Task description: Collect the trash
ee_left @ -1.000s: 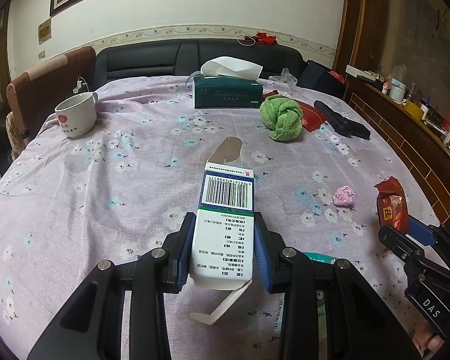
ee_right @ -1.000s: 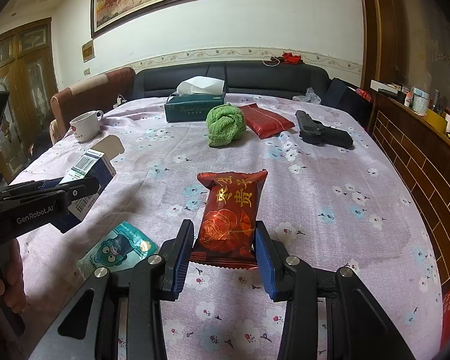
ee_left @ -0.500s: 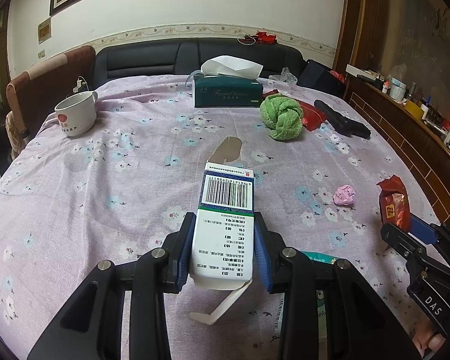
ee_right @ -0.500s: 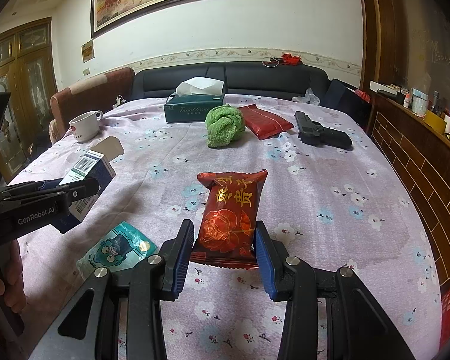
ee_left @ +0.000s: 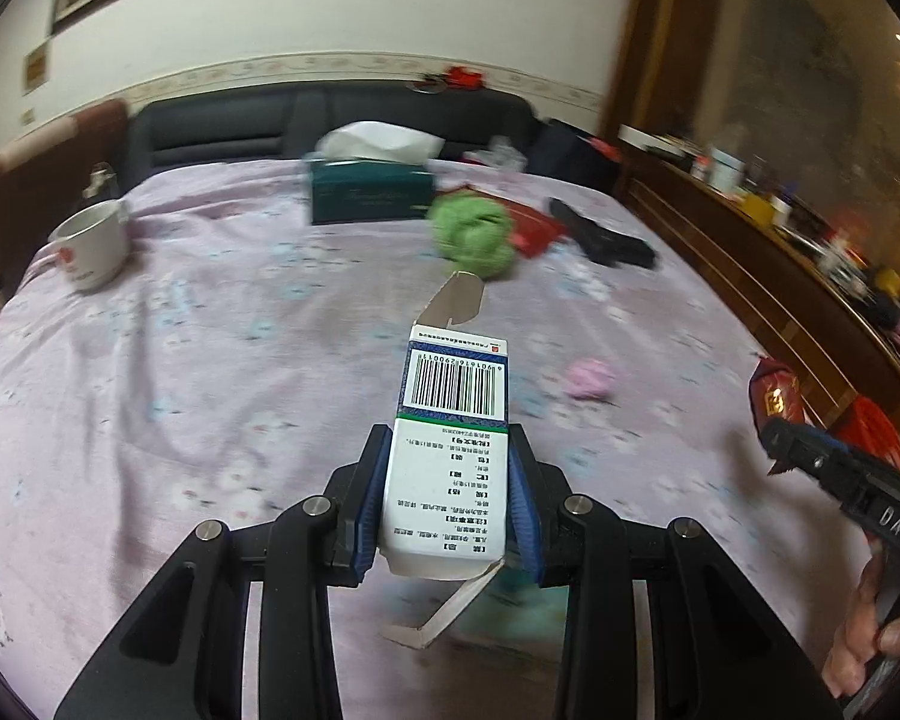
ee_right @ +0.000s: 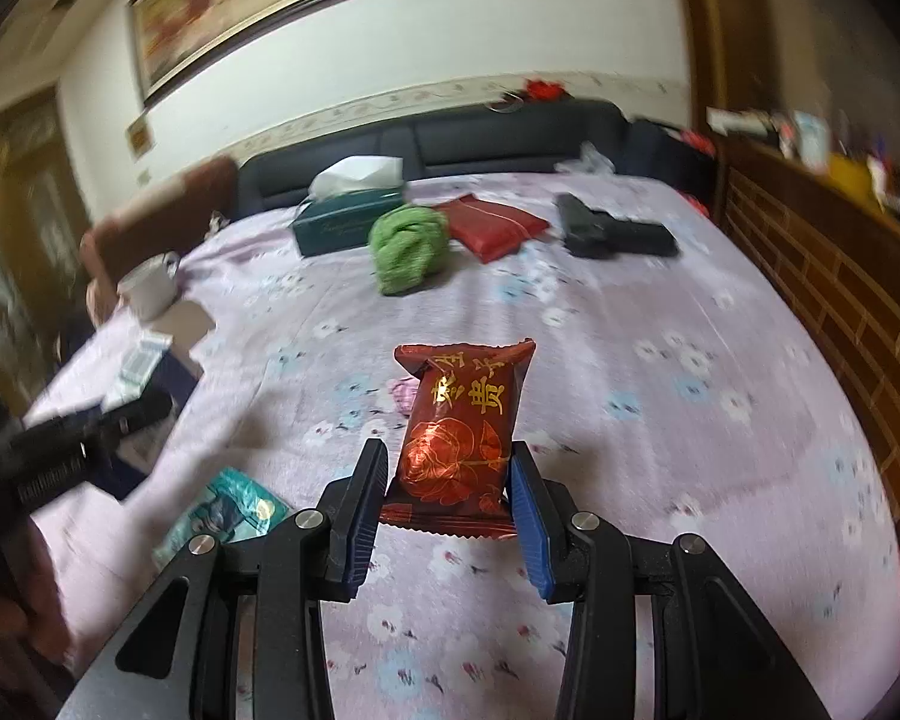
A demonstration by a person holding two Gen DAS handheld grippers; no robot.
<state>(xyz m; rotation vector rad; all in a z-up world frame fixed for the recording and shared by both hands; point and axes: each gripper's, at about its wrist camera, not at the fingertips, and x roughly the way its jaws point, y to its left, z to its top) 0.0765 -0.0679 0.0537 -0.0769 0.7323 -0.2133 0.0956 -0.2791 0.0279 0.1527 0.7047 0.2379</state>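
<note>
Both tongs lifted — carton (ee_left: 450, 450), wrapper (ee_right: 459, 426) pointing forward

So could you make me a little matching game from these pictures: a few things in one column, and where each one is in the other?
Things:
1. carton
2. red snack packet
3. mug
4. teal wrapper

Places:
A. lying flat on the cloth, near the right hand-held gripper
B. gripped in the left hand-held gripper
C. standing at the far left of the table
D. gripped in the right hand-held gripper

Pairs: 1-B, 2-D, 3-C, 4-A
</note>
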